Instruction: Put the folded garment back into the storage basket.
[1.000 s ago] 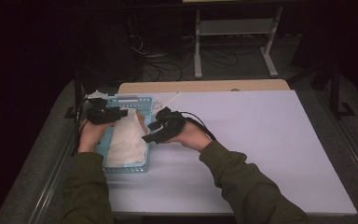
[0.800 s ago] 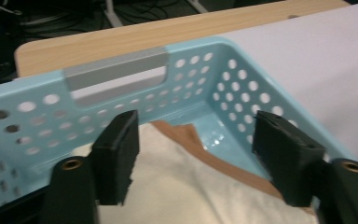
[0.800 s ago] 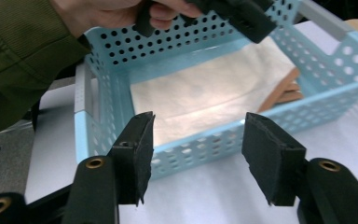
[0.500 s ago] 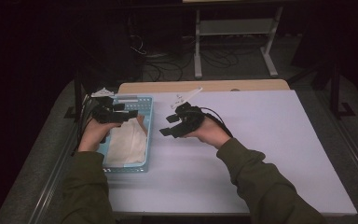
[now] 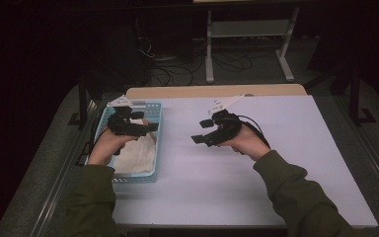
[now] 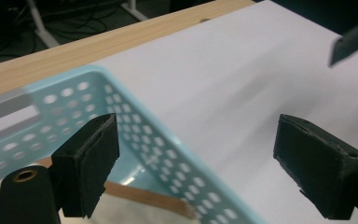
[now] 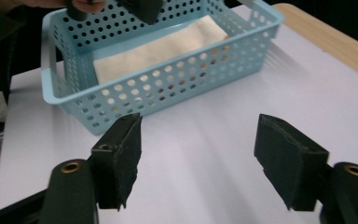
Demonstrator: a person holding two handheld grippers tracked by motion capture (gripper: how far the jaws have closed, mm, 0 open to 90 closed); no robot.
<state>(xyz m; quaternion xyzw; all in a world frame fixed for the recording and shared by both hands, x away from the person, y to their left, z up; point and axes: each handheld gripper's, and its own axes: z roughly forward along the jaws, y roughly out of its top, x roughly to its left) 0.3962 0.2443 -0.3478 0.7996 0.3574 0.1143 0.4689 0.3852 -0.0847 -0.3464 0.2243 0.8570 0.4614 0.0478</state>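
A light blue perforated basket [image 5: 155, 111] stands at the table's left with a cream cloth [image 5: 137, 157] lying flat in it. My left gripper [image 5: 148, 129] hovers over the basket's far right part. In the left gripper view the gripper [image 6: 198, 140] looks past the basket's rim [image 6: 168, 140] and the cloth [image 6: 130, 214]. My right gripper [image 5: 201, 131] hangs over the bare white tabletop to the right of the basket. In the right gripper view the gripper [image 7: 200, 126] faces the basket [image 7: 168, 74] and the cloth [image 7: 168, 46]. Both pairs of jaws have just been opening, with nothing between them.
The white tabletop [image 5: 276, 163] stretches right and toward me. A wooden strip [image 5: 217, 91] runs along its far edge. Beyond it stand a metal frame [image 5: 246, 29] and floor cables [image 5: 172, 69]. A dark rail [image 5: 81, 106] rises beside the basket's left.
My right gripper has drawn away from the basket to the right, over the open table. The left gripper has shifted toward the basket's far end. Both pairs of jaws stand wider.
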